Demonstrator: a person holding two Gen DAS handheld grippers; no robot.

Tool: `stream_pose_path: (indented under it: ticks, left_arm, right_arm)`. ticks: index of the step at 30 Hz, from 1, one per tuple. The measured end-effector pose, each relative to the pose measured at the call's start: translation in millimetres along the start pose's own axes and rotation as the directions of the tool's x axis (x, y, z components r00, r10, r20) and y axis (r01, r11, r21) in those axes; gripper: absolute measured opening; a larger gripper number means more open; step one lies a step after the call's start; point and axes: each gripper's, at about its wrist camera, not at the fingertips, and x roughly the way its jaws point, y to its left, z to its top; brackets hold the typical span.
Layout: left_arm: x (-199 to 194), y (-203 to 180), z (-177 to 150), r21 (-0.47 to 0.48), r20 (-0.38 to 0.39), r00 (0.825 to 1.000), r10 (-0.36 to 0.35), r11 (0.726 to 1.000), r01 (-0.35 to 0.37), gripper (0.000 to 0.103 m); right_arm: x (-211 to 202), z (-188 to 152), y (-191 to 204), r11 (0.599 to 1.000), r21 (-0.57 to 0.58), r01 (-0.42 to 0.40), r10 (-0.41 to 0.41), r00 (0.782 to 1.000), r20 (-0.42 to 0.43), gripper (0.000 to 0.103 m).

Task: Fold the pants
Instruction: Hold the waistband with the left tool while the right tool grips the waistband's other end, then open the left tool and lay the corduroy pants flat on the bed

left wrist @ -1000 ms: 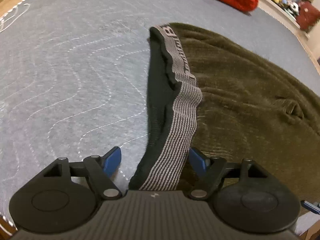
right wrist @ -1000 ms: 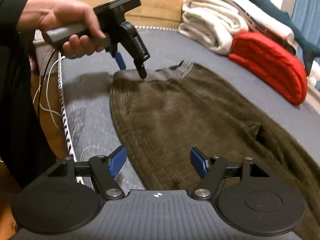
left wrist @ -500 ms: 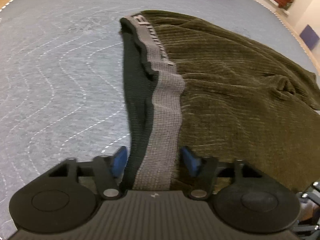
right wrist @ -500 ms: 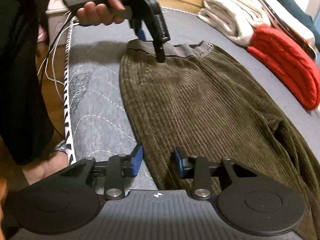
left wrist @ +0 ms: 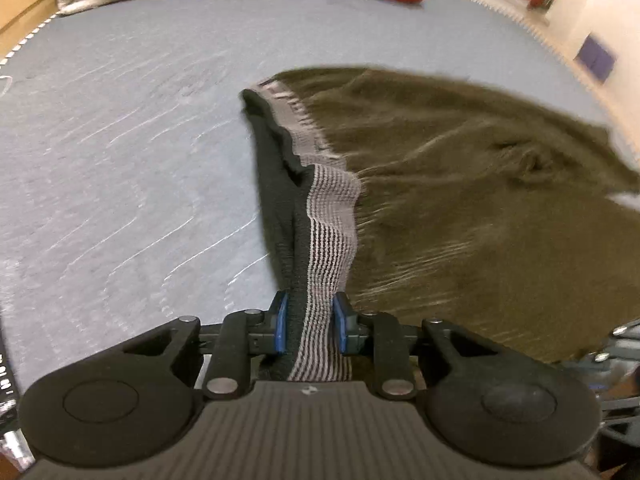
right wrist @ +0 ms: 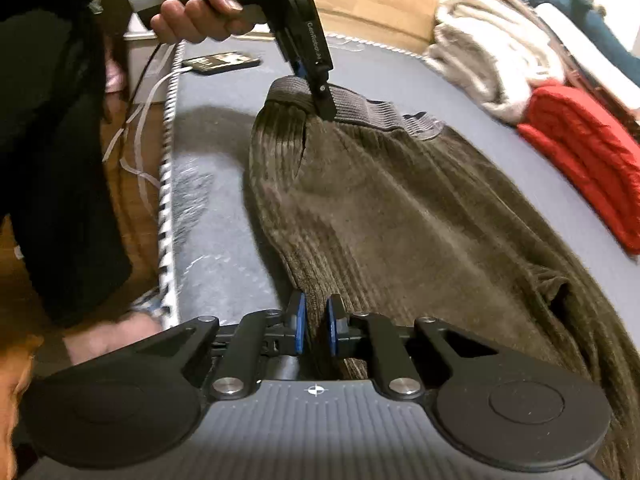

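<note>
Olive-green corduroy pants (right wrist: 400, 216), grey waistband (left wrist: 330, 220) striped black; blue-grey quilted mattress (left wrist: 120, 160); red blanket (right wrist: 588, 152) at far edge.

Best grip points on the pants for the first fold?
Take the near long edge at two points, coming in from the bed's near side. The striped waistband is a firm, thick rim, so the left tongs pinch it at the corner. The right tongs pinch the pants further down the same side edge. The cloth lies flat, so both points probably lift together.
</note>
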Motion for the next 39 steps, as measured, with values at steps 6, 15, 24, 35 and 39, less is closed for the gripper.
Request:
stream_pose_path:
  ticks: [6,15,24,35,39]
  left_arm:
    - [-6,-8,16,0.001,0.112,0.984,0.139,0.990,-0.140,0.043]
    - [18,-61,16,0.167,0.045,0.998,-0.051,0.985,0.043,0.084]
    - [16,-95,17,0.292,0.185,0.980,0.071,0.948,-0.124,0.086]
    - [-1,-153,51,0.224,0.380,0.925,-0.019,0.972,-0.073,0.087]
    - [-9,-163,66,0.162,0.392,0.920,-0.017,0.985,-0.051,0.087]
  right_arm:
    - [-9,3,-8,0.996,0.092,0.012,-0.013,1.000,0.001,0.028]
    - [-30,-7,-71,0.877,0.475,0.075,-0.111,0.993,0.049,0.066]
    - [-49,-30,-117,0.719,0.653,0.238,-0.306,0.952,-0.011,0.070]
    - [-133,-30,-161,0.460,0.806,0.374,-0.696,0.715,0.066,0.082]
    - [-172,-26,-183,0.335,0.876,0.347,-0.791,0.609,0.061,0.083]
